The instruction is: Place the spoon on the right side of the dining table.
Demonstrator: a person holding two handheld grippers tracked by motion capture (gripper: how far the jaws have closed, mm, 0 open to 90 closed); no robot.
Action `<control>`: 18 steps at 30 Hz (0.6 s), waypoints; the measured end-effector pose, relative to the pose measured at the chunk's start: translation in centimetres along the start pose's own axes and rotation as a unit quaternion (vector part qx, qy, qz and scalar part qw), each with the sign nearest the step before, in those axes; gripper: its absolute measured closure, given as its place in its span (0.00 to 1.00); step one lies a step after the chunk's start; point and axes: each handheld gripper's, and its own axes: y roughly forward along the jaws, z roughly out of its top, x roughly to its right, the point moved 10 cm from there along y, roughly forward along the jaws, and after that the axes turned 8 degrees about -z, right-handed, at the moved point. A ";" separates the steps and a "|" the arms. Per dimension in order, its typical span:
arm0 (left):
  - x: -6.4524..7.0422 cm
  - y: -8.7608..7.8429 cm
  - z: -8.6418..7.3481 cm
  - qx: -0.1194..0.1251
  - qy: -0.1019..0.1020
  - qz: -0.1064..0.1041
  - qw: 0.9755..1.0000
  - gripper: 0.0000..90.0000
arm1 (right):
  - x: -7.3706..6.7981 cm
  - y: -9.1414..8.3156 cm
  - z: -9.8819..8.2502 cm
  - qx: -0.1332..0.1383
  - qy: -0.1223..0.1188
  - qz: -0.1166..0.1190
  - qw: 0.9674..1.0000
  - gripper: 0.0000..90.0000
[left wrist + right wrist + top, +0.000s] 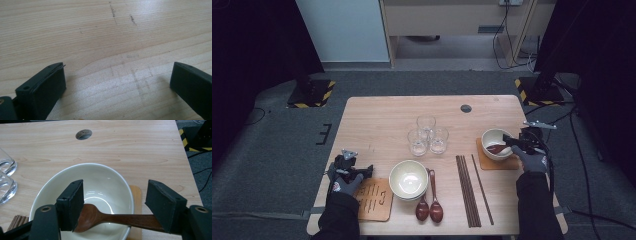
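Bystanders on the wooden table

Three clear glasses (427, 135) stand clustered together at the middle of the table (377, 112), touching or nearly so. In front of them sits a cream bowl (408, 180), apparently stacked on another, with two dark wooden spoons (432, 202) lying side by side just to its right, bowls toward the near edge. Further right lies a bundle of dark chopsticks (466, 187), one stick (482, 187) angled slightly apart from the rest. A wooden coaster with dark markings (374, 199) rests at the near left. A round hole (466, 108) marks the far side of the tabletop. Black stands with yellow-striped bases (309, 92) sit on the grey floor beyond.
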 end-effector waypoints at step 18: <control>0.0 0.0 0.0 0.000 -0.001 0.000 1.000 0.00 | -0.1 -2.3 -1.4 -0.006 -0.011 -0.001 1.000 0.35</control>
